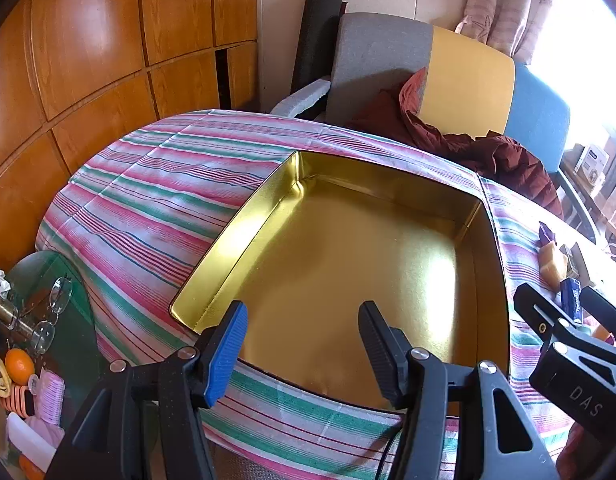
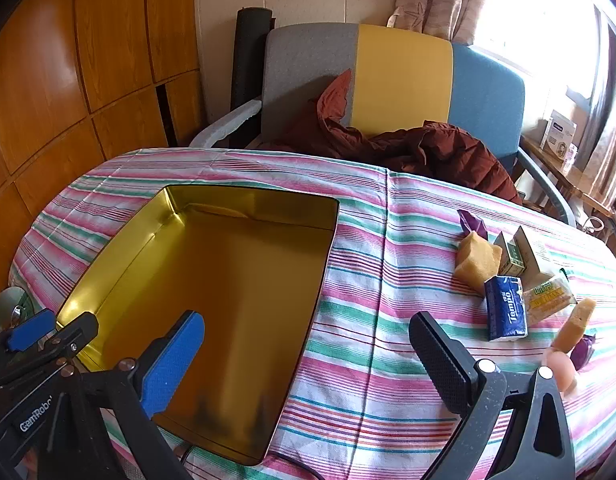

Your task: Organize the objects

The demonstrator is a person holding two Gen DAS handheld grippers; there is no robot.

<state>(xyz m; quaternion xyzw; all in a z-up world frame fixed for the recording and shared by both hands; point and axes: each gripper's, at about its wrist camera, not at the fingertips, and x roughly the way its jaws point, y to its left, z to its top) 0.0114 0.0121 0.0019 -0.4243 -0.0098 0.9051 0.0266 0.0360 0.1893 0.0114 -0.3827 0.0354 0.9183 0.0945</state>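
An empty gold tin box [image 1: 347,260] lies open on the striped tablecloth [image 1: 156,200]. My left gripper [image 1: 304,344] hovers over the tin's near edge, open, with nothing between its blue and black pads. My right gripper [image 2: 308,364] is open wide above the tin's [image 2: 228,280] right rim and the cloth, also holding nothing. To its right lies a cluster of small items: a yellow sponge [image 2: 477,260], a blue tissue pack [image 2: 505,308], a small green box [image 2: 511,258], a yellow snack packet [image 2: 547,298] and a purple wrapper [image 2: 473,222]. In the right wrist view the left gripper [image 2: 40,336] shows at lower left.
A grey, yellow and blue armchair [image 2: 403,80] with a dark red jacket [image 2: 427,152] stands behind the table. Wooden cupboards [image 1: 88,60] line the left wall. A glass side table [image 1: 40,280] at lower left carries spectacles [image 1: 56,308], an orange [image 1: 19,364] and clutter.
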